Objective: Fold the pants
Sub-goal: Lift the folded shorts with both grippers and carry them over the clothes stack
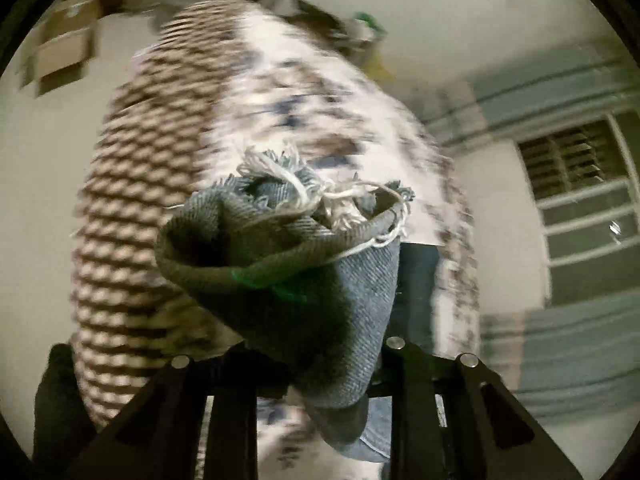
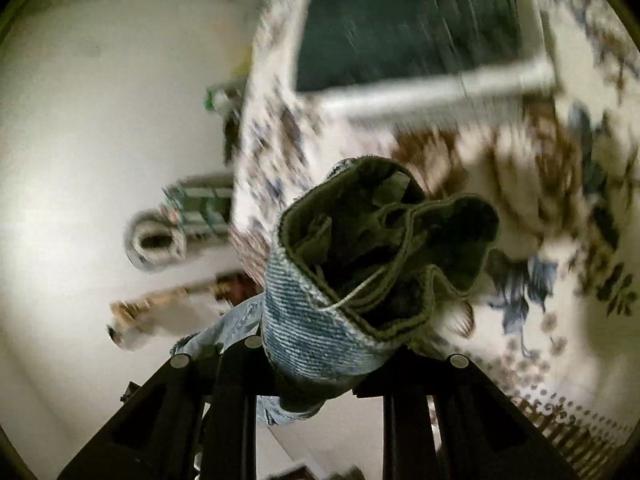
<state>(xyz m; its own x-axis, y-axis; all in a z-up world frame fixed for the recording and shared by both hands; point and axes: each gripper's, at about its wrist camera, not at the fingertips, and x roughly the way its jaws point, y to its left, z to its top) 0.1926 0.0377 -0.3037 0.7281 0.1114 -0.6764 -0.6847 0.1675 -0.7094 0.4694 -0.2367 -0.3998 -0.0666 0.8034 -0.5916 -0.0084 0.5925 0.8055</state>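
The pants are blue denim jeans. In the left wrist view a frayed leg hem (image 1: 304, 248) with loose white threads bunches up between my left gripper's black fingers (image 1: 320, 364), which are shut on it. In the right wrist view another thick denim edge (image 2: 360, 272) is pinched in my right gripper (image 2: 320, 360), shut on it. Both grippers hold the jeans up in the air above a bed with a patterned cover (image 1: 168, 160). More denim hangs below each gripper. Both views are motion-blurred.
The bedcover (image 2: 520, 200) is white with brown and blue flowers. A dark green folded cloth (image 2: 408, 28) lies on it. The pale floor (image 2: 80, 120) holds scattered items, a rolled mat (image 2: 156, 240). A window with bars (image 1: 580, 184) is at right.
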